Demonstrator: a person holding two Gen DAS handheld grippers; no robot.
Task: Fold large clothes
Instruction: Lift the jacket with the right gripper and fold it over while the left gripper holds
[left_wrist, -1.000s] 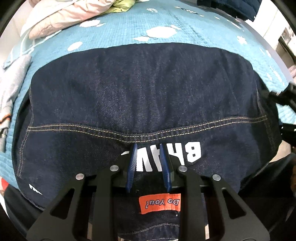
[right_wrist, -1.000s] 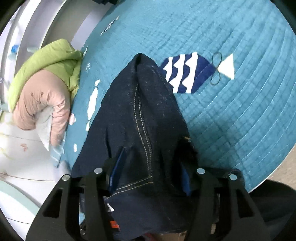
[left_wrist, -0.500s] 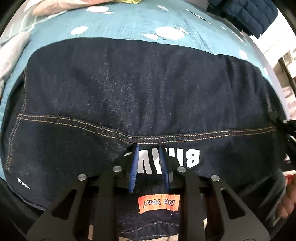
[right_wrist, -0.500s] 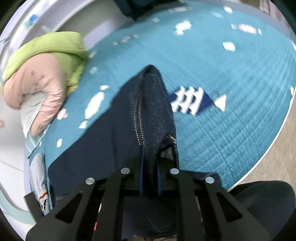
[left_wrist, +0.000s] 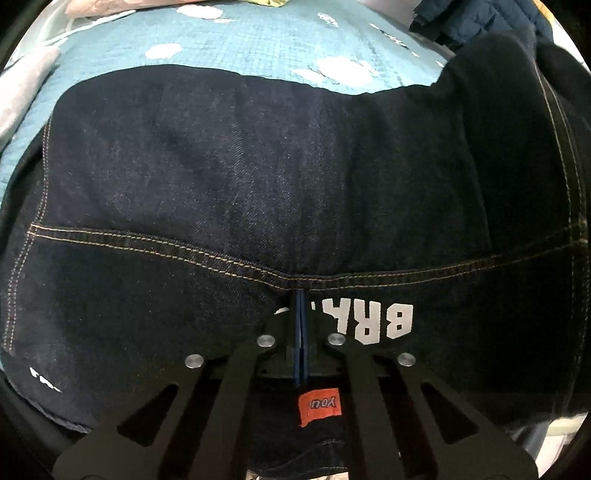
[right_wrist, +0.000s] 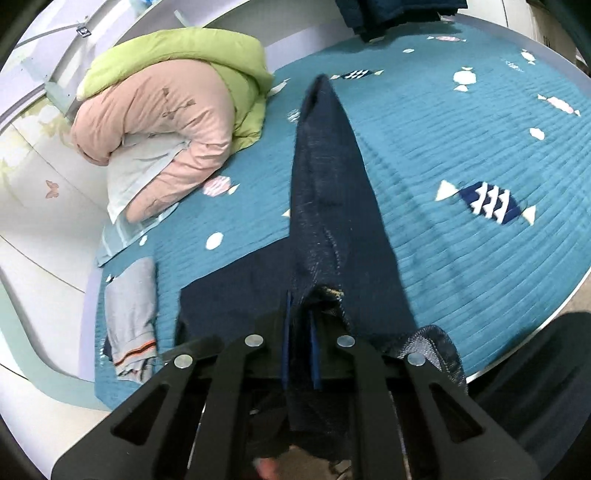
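1. The denim garment (left_wrist: 258, 177) lies spread on the bed (right_wrist: 461, 147); its right side hangs lifted in a ridge.
2. The left claw (left_wrist: 300, 332) is closed, pinching denim by the white lettering (left_wrist: 380, 323); the right claw (right_wrist: 300, 347) is closing on a thick fold of denim.
3. Risk, as I judge it: the bulky fold may slip out; the pinch may catch one layer only, so the fold skews.
4. The ridge's long axis runs away from the right claw towards the pink and green bedding (right_wrist: 177, 107).

Upside-down "BR" on denim garment (left_wrist: 258, 177); "you" on orange tag (left_wrist: 318, 405)
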